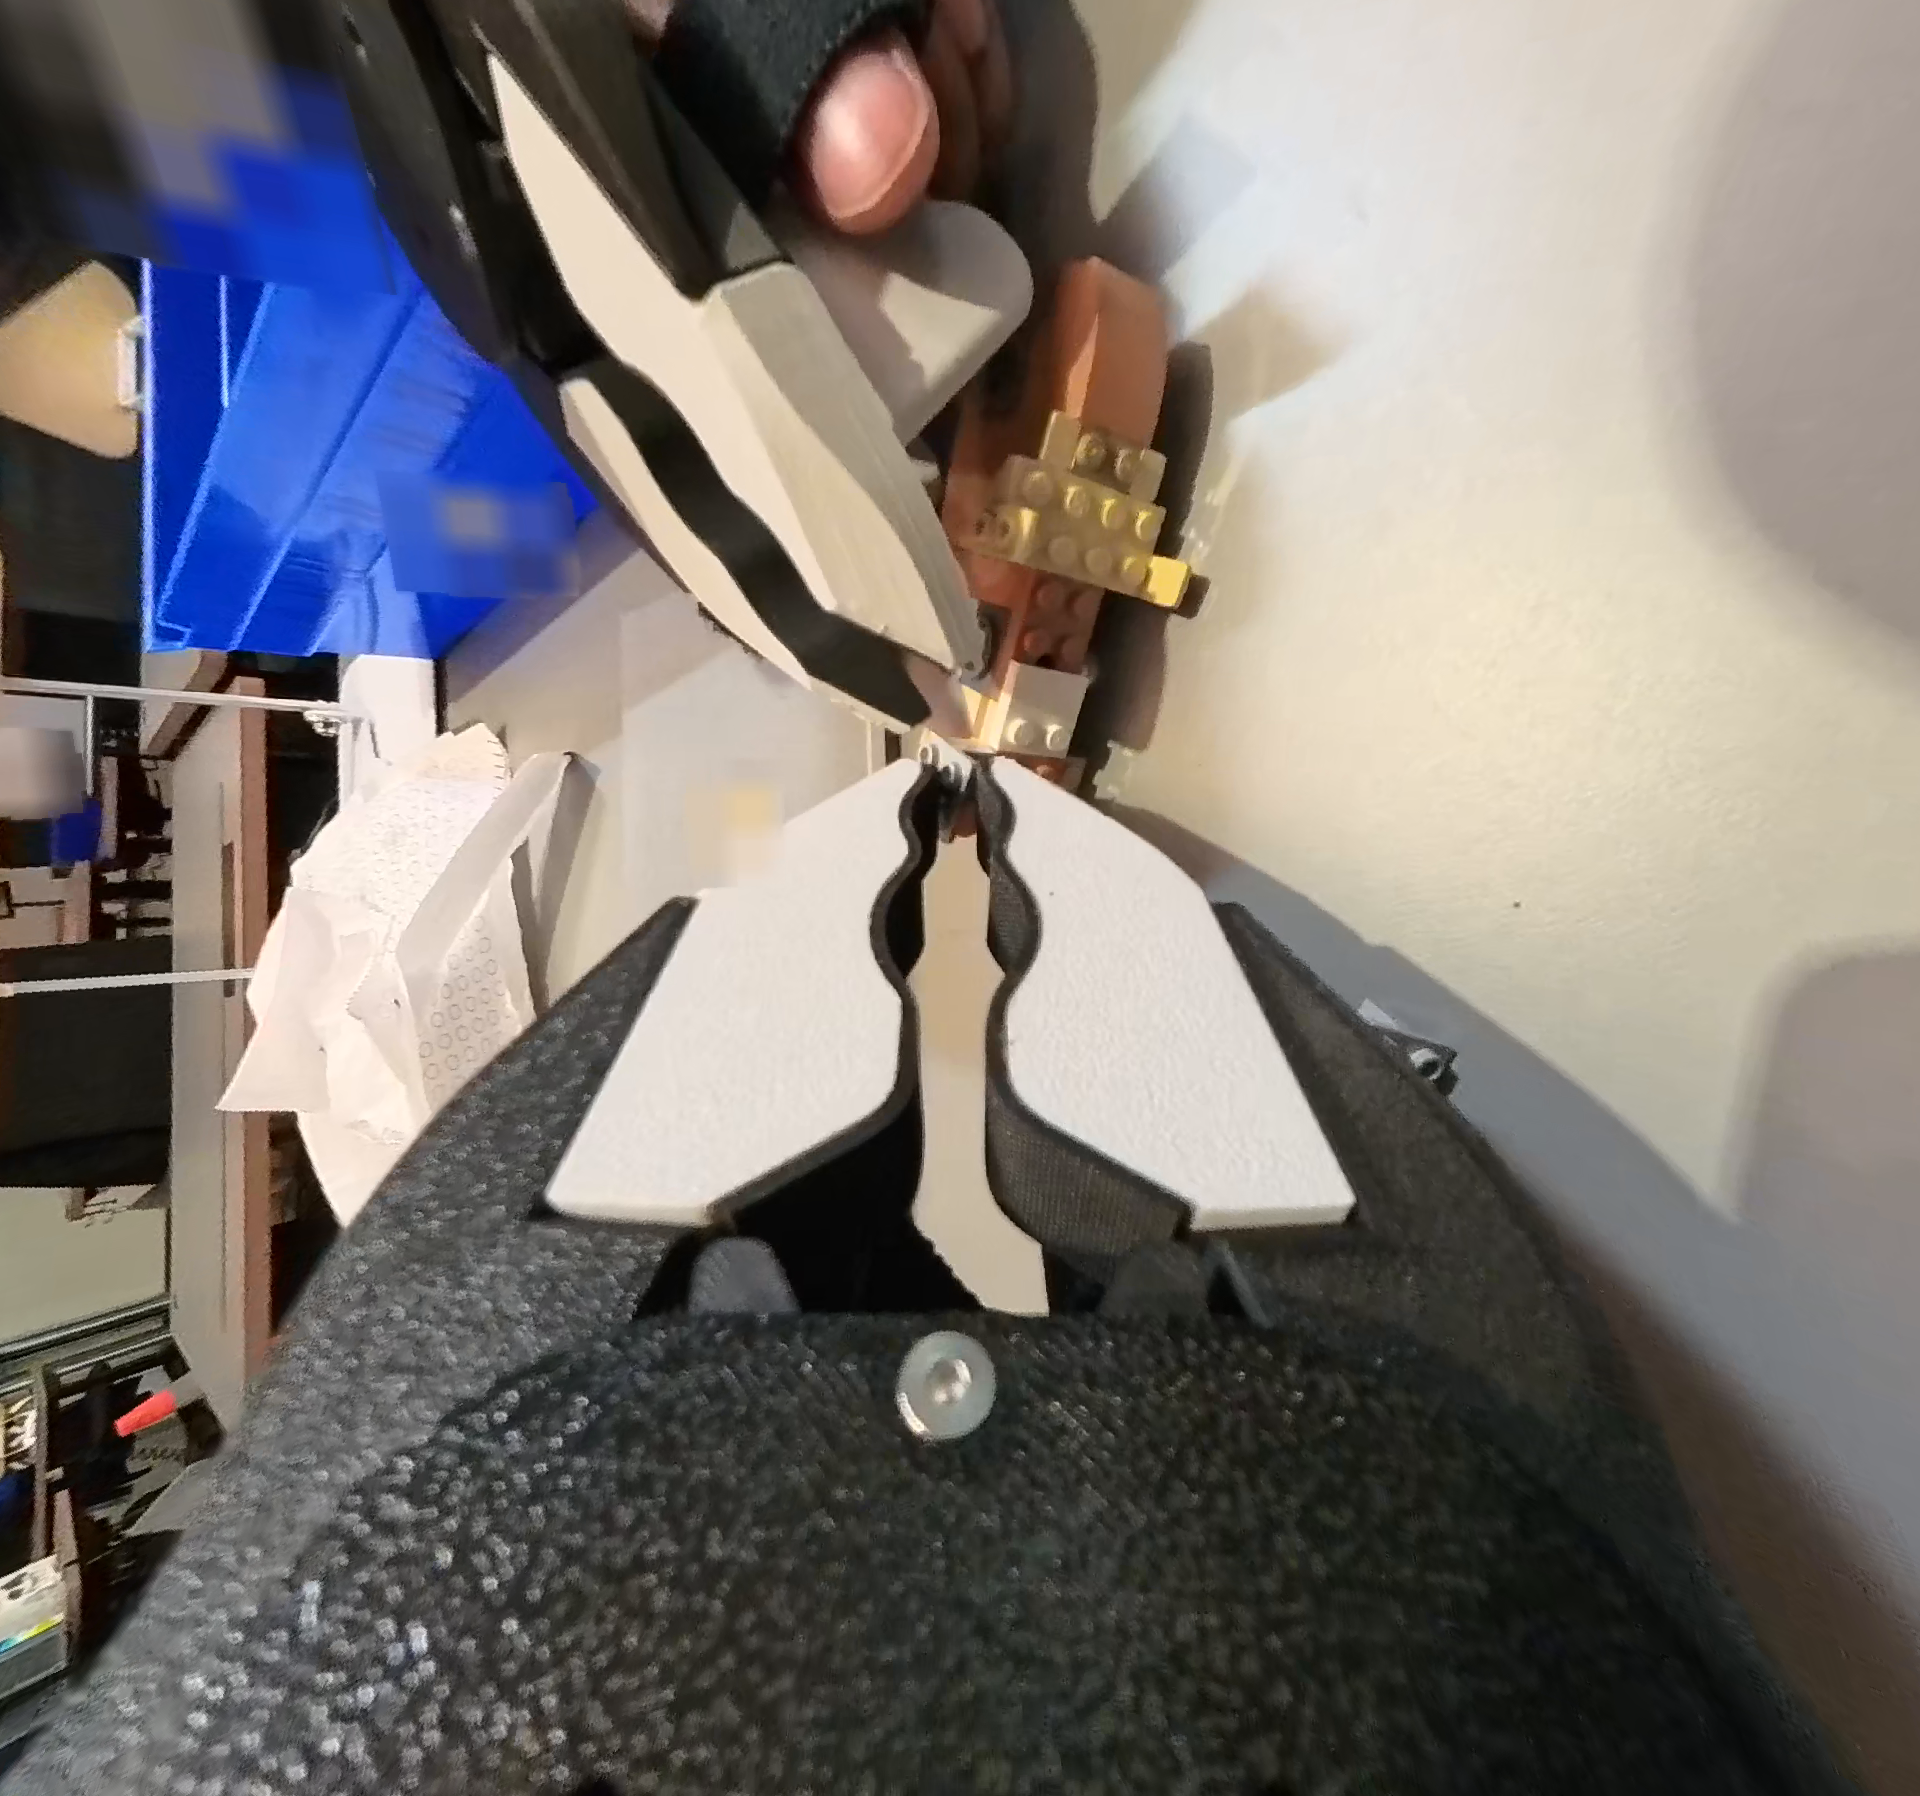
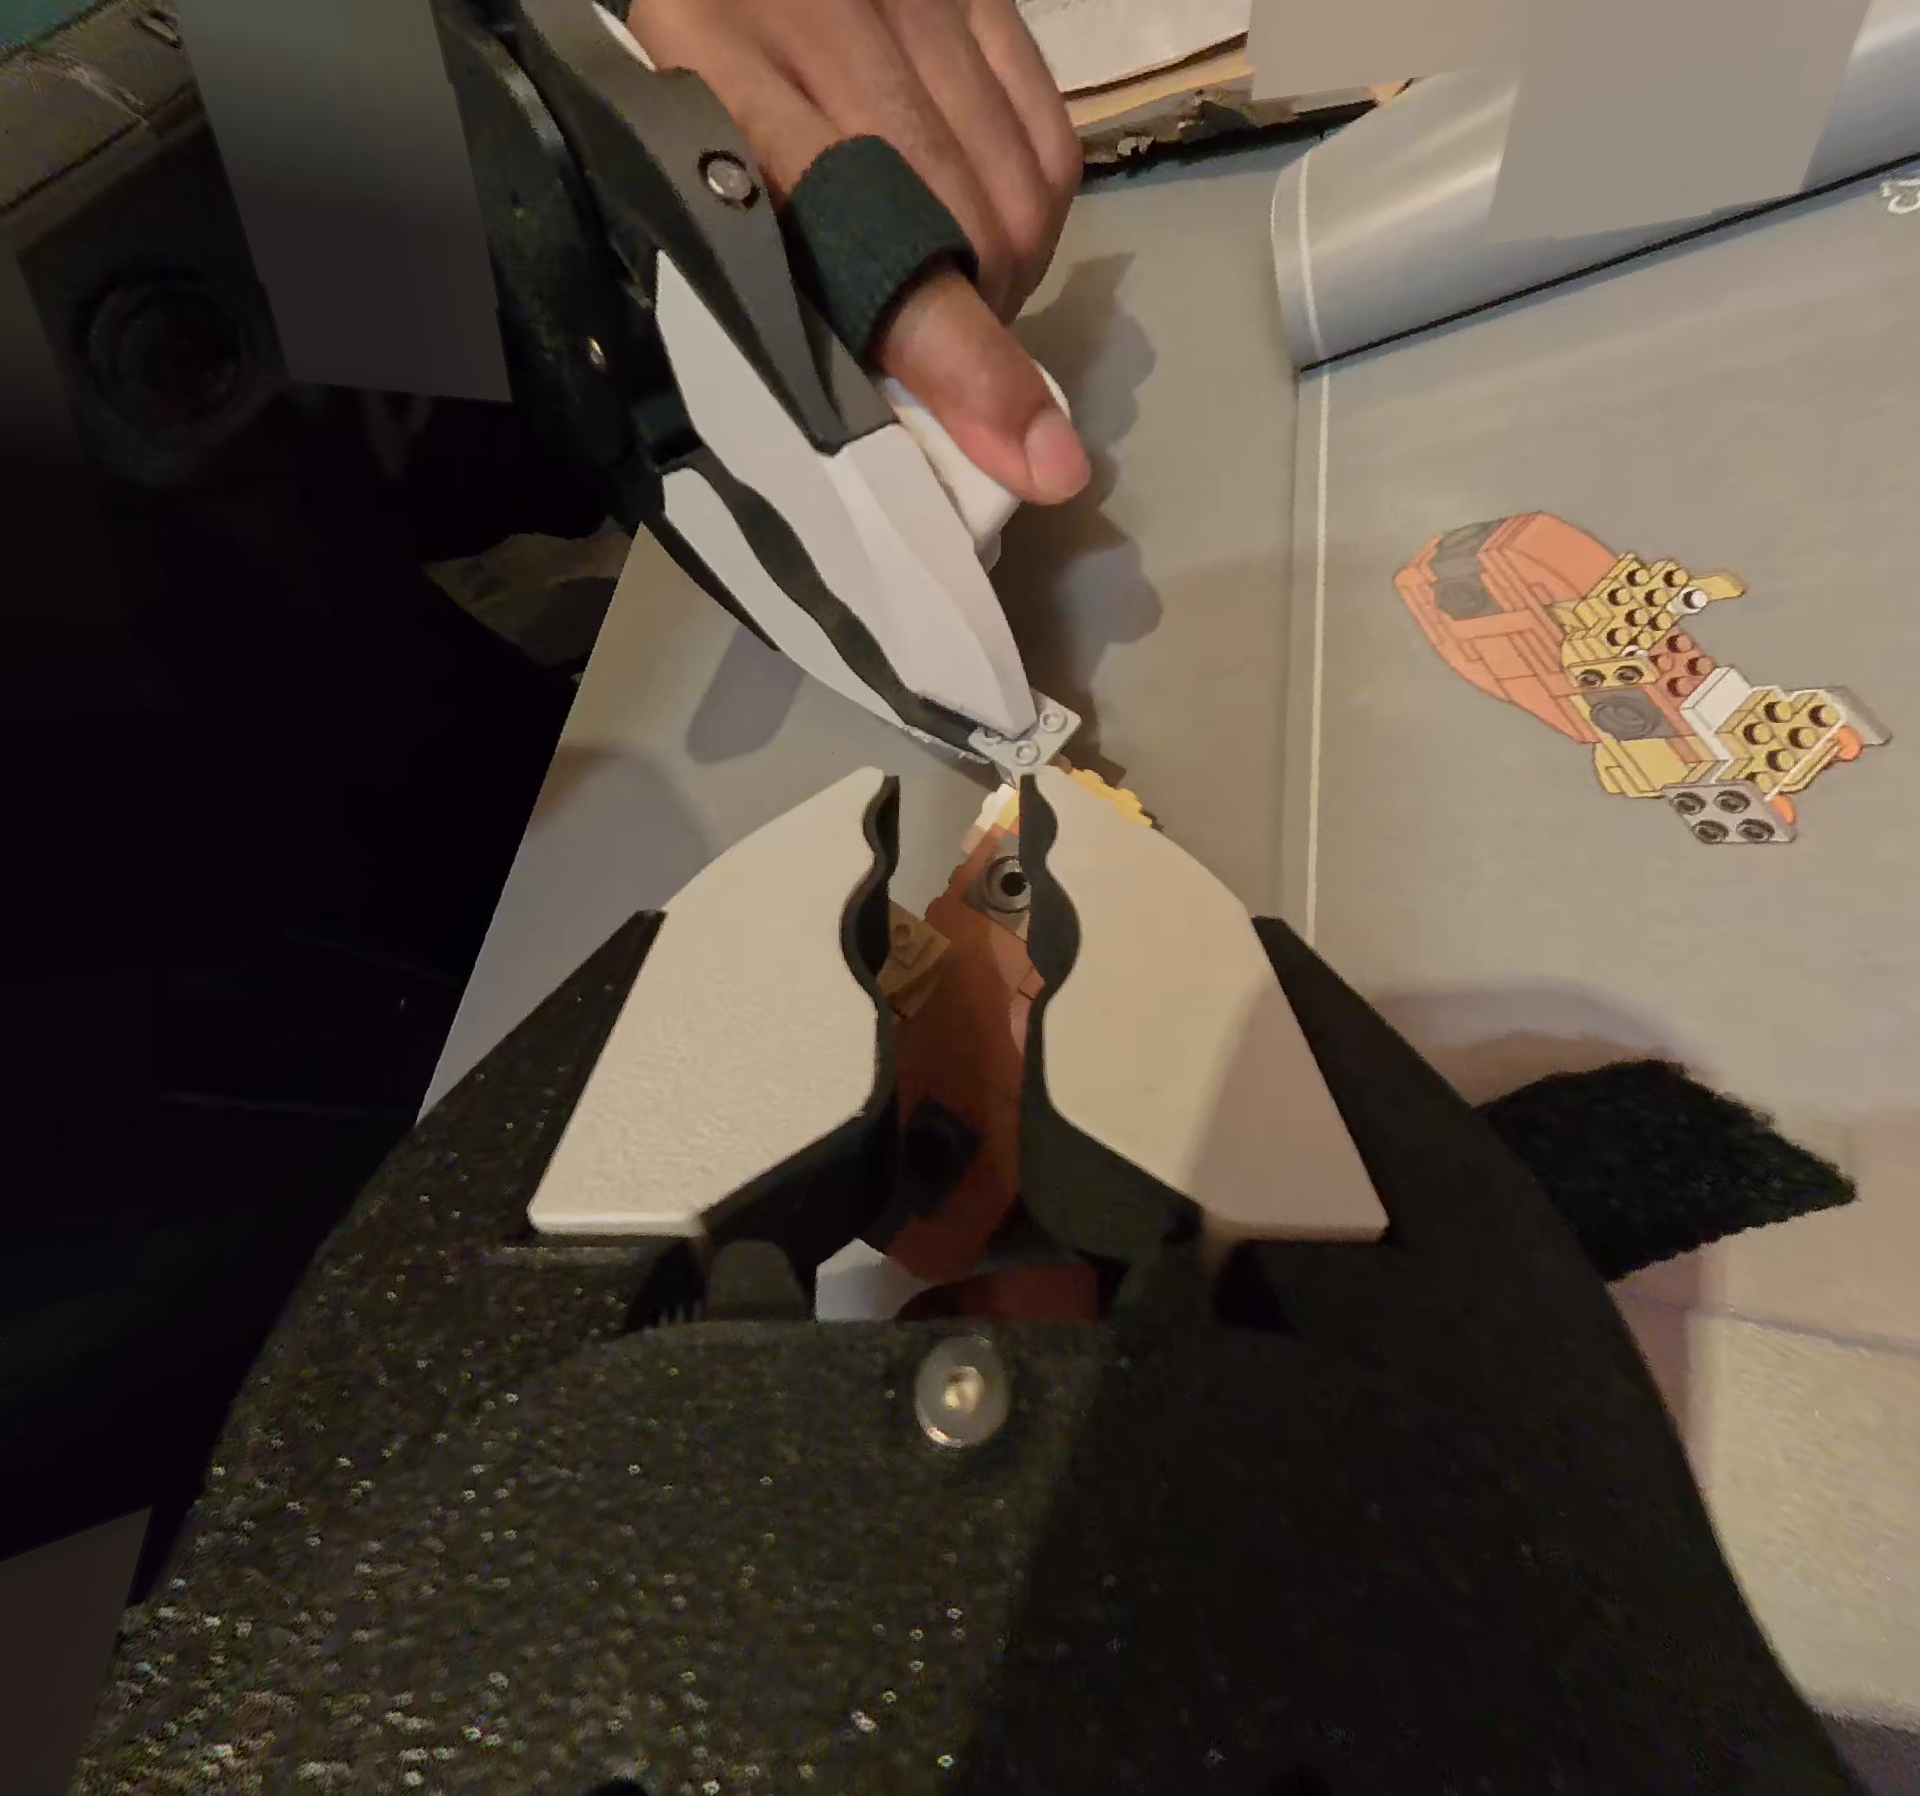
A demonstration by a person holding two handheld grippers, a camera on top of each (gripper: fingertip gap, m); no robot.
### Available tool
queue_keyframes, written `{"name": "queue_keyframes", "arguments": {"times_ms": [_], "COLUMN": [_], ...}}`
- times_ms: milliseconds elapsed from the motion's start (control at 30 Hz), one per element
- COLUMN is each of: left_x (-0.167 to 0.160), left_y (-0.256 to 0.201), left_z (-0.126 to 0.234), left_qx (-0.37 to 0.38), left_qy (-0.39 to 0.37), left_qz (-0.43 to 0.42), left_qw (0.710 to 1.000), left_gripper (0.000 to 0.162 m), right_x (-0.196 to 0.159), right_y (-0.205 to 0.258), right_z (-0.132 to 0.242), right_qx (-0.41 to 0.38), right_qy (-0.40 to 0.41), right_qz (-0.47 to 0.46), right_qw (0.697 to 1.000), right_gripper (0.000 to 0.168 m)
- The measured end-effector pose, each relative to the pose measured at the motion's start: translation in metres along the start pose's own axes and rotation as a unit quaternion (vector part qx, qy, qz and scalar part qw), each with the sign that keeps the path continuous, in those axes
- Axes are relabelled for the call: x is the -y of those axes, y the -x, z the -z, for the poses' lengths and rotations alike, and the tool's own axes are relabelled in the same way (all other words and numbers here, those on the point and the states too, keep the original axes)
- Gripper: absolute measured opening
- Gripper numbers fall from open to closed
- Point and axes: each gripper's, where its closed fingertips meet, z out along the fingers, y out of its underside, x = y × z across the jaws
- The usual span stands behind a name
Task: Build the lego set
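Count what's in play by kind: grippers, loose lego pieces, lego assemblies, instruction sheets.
Two-finger grippers: 2, left gripper and right gripper
Small grey square studded plate, held by left gripper: 1
Brown-and-tan brick model, held by right gripper: 1
Grey printed instruction sheet: 1
Total: 5

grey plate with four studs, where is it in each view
Left wrist view: grey plate at centre, pinched edge-on in the left claw.
Right wrist view: grey plate at centre, studs showing, at the tip of the left claw.
Shared landmark: the orange model.
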Motion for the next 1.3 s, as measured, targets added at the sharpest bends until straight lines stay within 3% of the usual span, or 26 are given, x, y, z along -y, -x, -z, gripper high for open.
{"name": "queue_keyframes", "arguments": {"times_ms": [233, 600, 933, 1133, 1300], "left_x": [-0.001, -0.003, -0.003, -0.003, 0.002], "left_y": [-0.003, -0.002, 0.007, 0.020, 0.041], "left_z": [0.001, 0.005, 0.013, 0.018, 0.029], "left_qx": [-0.025, -0.071, -0.119, -0.116, -0.072], "left_qy": [-0.024, -0.075, -0.138, -0.188, -0.244], "left_qz": [0.039, 0.126, 0.244, 0.316, 0.357], "left_qw": [0.999, 0.987, 0.952, 0.923, 0.899], "left_gripper": [0.015, 0.017, 0.023, 0.026, 0.026], "right_x": [0.002, 0.004, 0.004, 0.007, 0.007], "right_y": [0.001, 0.002, 0.004, 0.005, 0.014], "right_z": [0.002, 0.004, 0.005, 0.010, 0.023], "right_qx": [0.003, 0.005, 0.003, -0.070, -0.191], "right_qy": [-0.011, -0.022, -0.026, -0.046, -0.068], "right_qz": [0.003, 0.007, 0.015, 0.060, 0.124], "right_qw": [1.000, 1.000, 1.000, 0.995, 0.971], "right_gripper": [0.022, 0.025, 0.028, 0.036, 0.043]}}
